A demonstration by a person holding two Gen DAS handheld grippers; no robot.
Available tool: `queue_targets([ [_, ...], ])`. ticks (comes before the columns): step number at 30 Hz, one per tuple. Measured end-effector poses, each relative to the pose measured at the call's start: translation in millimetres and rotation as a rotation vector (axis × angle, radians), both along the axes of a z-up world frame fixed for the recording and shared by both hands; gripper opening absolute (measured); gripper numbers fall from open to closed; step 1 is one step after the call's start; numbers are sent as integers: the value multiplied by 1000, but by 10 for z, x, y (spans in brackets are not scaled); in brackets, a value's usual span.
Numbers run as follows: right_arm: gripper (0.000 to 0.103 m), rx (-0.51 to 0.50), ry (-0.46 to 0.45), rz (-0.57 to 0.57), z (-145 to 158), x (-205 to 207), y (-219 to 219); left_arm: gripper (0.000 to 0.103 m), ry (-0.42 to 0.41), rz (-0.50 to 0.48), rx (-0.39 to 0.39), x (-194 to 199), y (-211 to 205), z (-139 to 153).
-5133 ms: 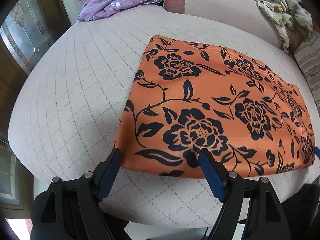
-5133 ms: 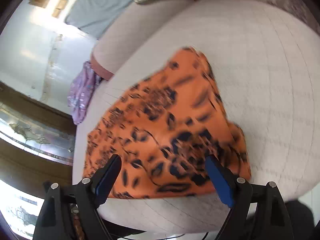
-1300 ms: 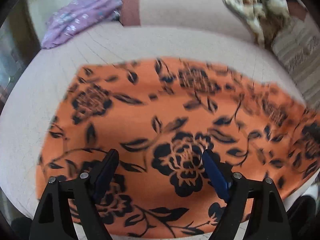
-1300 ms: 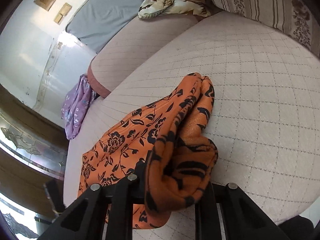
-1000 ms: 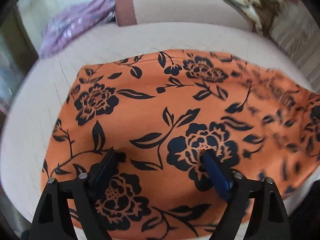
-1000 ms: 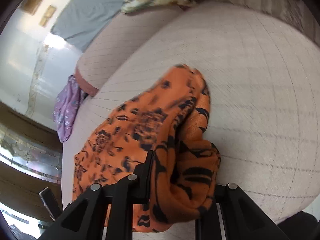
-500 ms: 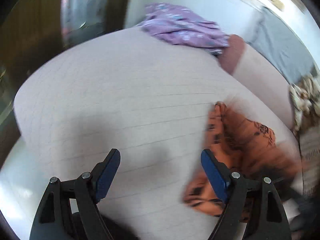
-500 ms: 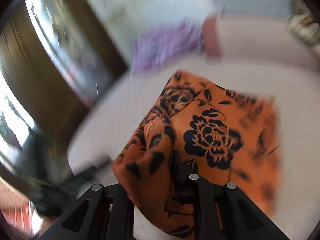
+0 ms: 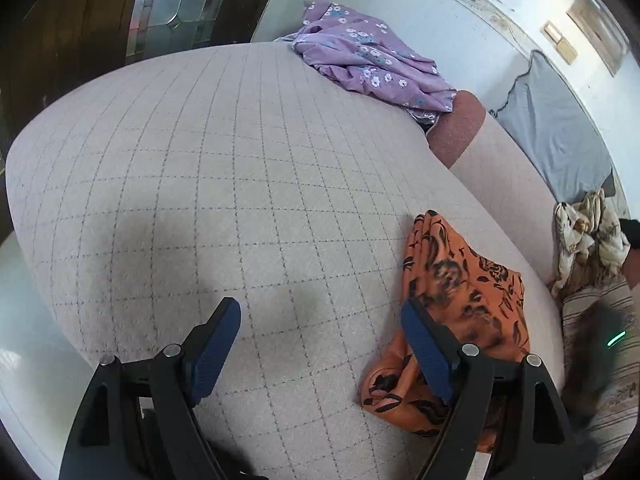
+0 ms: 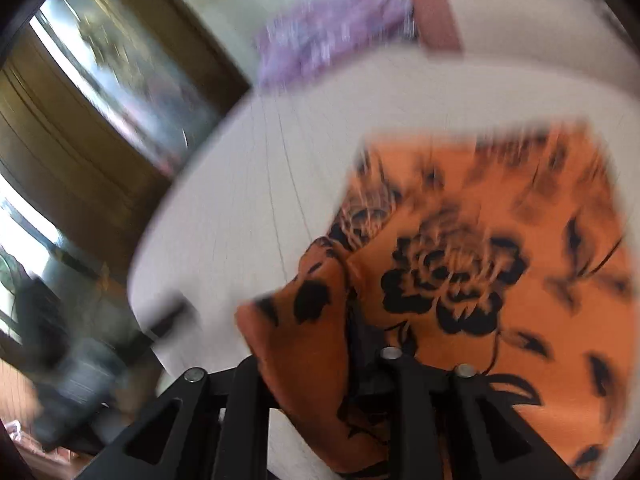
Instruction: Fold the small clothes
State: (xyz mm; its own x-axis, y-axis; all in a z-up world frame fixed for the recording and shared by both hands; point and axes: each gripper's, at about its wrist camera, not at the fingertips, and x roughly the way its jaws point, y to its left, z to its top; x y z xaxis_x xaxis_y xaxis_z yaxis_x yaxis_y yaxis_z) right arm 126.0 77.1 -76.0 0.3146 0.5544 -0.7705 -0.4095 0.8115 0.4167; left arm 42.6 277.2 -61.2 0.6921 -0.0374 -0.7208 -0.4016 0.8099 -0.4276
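An orange cloth with black flowers [image 9: 460, 292] lies bunched on the right side of the pale quilted cushion [image 9: 224, 184]. My left gripper [image 9: 320, 344] is open and empty, above bare cushion just left of the cloth. In the right wrist view, which is blurred, my right gripper [image 10: 344, 344] is shut on a fold of the orange cloth [image 10: 480, 272], and the rest of it spreads flat over the cushion [image 10: 248, 208] to the right.
A purple flowered garment [image 9: 372, 64] lies at the cushion's far edge. A patterned cloth [image 9: 584, 240] and a striped pillow [image 9: 600, 360] are at the right. A sofa back [image 9: 504, 184] rises behind. A dark wooden door [image 9: 80, 20] stands left.
The right gripper closed on the cloth's edge and swung it across, folding it over. The left gripper left the cloth and now faces bare cushion beside it.
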Motion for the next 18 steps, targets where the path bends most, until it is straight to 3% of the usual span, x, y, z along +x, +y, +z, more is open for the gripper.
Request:
queue_targets([
  [2,28,6,-83,13,-18,-84,-9,83,-16,-7,-3,-15,-11,10],
  [3,44,17,-118,21,24,-142,-31,83,-29,-13,0,-18,-25,23],
  [5,73,97,-87,66,79,-176,-69,83,-31,-18,14,-9,-61,39],
  [6,77,123,-78,76,113,-190,-85,83,-27,-35,25,-3,-106,56],
  [10,77,182,-86,42,225,-341,-334,83,-47,-99,67,-81,-291,193],
  [14,77,243,-86,-34,276,-527,-732,83,-49,-200,40,-120,-552,309],
  [18,77,287,-102,-128,301,-615,-1142,83,-35,-271,67,-24,-839,376],
])
